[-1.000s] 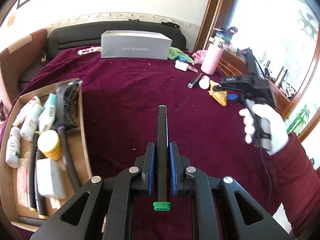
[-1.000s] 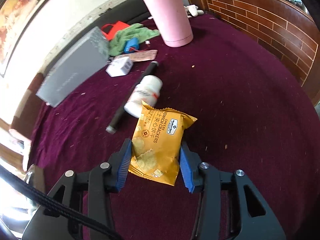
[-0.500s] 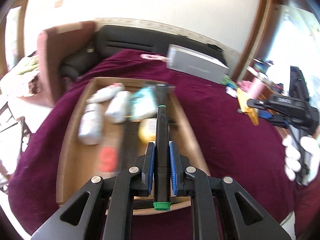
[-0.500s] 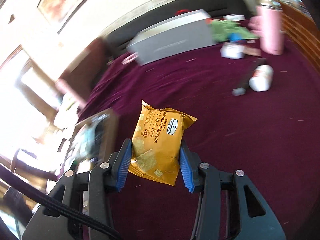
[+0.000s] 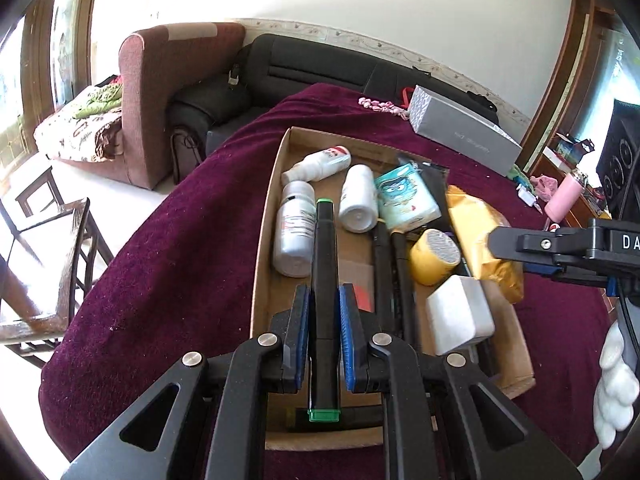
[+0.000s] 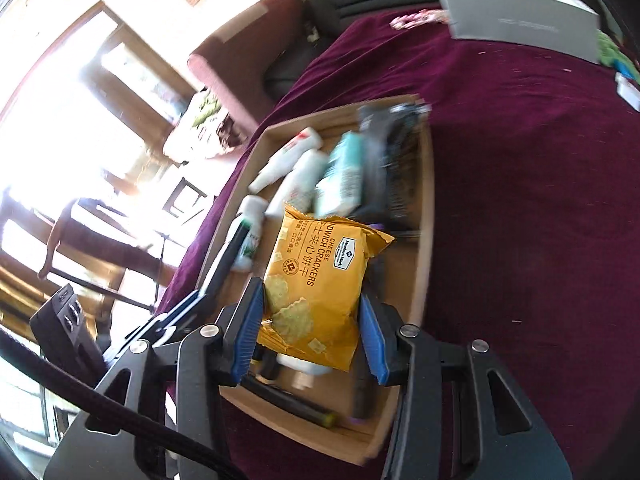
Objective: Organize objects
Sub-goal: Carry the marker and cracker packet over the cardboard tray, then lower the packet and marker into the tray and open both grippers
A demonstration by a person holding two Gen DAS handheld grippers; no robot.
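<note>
cardboard tray [image 5: 276, 184] is lying on the maroon cloth [image 5: 168, 264], and both grippers are hanging above it. the left gripper [image 5: 324, 336] is pinching a long black marker [image 5: 325, 264] with green ends between its blue pads, jaws pressed tight on the barrel, the marker pointing forward over the left part of the tray. under it, three white bottles [image 5: 294, 236] are lying in the tray, beside a teal tissue pack [image 5: 406, 196], a yellow jar [image 5: 434, 256], a white block [image 5: 460, 314] and some black tools [image 5: 384, 276].

the right gripper [image 6: 312, 332] is clamping a yellow cracker packet [image 6: 320, 292] by its lower half, jaws closing on both sides of it. the packet is being held in the air over the right side of the tray [image 6: 426, 216], not touching the things below; in the left wrist view it [image 5: 484, 240] is showing above the tray's right wall, near the yellow jar.

a grey box [image 5: 464, 136] is sitting on the cloth beyond the tray, well apart from it, and a pink bottle [image 5: 564, 196] is standing at the far right.
</note>
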